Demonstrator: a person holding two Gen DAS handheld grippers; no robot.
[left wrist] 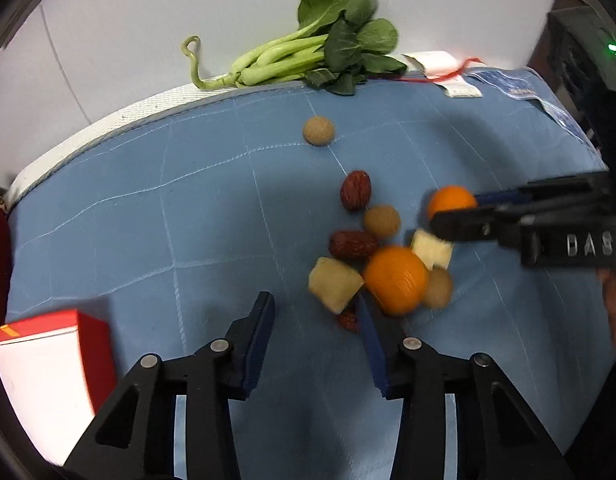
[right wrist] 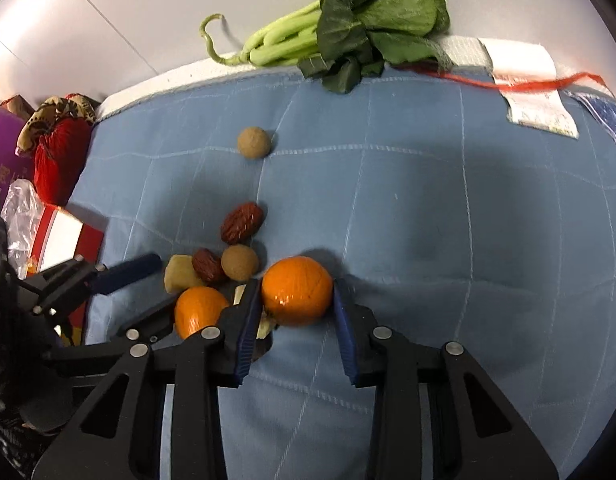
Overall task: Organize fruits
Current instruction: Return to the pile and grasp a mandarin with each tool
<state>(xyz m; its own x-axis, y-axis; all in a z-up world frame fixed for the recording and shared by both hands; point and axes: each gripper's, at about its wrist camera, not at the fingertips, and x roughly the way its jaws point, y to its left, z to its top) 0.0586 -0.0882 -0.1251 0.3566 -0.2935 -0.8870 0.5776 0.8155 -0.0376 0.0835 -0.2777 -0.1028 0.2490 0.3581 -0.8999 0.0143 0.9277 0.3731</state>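
Right hand-held gripper (right wrist: 296, 312) is grasping an orange (right wrist: 297, 290): both blue pads sit against its sides, fruit low on the blue quilted mat (right wrist: 427, 208). Left hand-held gripper (left wrist: 317, 332) is released, jaws apart with nothing between them, only bare mat; the pile lies just off its right fingertip.

Largest first, placed from the left hand-held gripper. The mat runs under and ahead of everything. Leafy greens (left wrist: 327, 52) lie far ahead at the mat's back edge. Red-and-white box (left wrist: 48, 376) sits close on its left. Second orange (left wrist: 395, 280) is just ahead-right, touching the right finger's outer side or nearly so; can't tell which. Two pale fruit chunks: one (left wrist: 335, 284) just ahead of the right tip, one (left wrist: 431, 254) further right beside the right hand-held gripper's finger. Two red dates (left wrist: 355, 196) (left wrist: 352, 245) ahead in the pile. A longan (left wrist: 381, 221) sits between the dates, another (left wrist: 439, 287) is tucked behind the second orange, a third (left wrist: 318, 131) lies alone, well ahead. A small red bit (left wrist: 347, 322) by the right tip, too blurred to name.

Step in hand, as I judge: the grasp on the first orange, sorting barely begun since the fruits are mostly still mixed. Next move calls for lifting it clear without knocking the chunk at the left pad, then setting it apart. No target bin is visible. The left needs to shift right to straddle a fruit.
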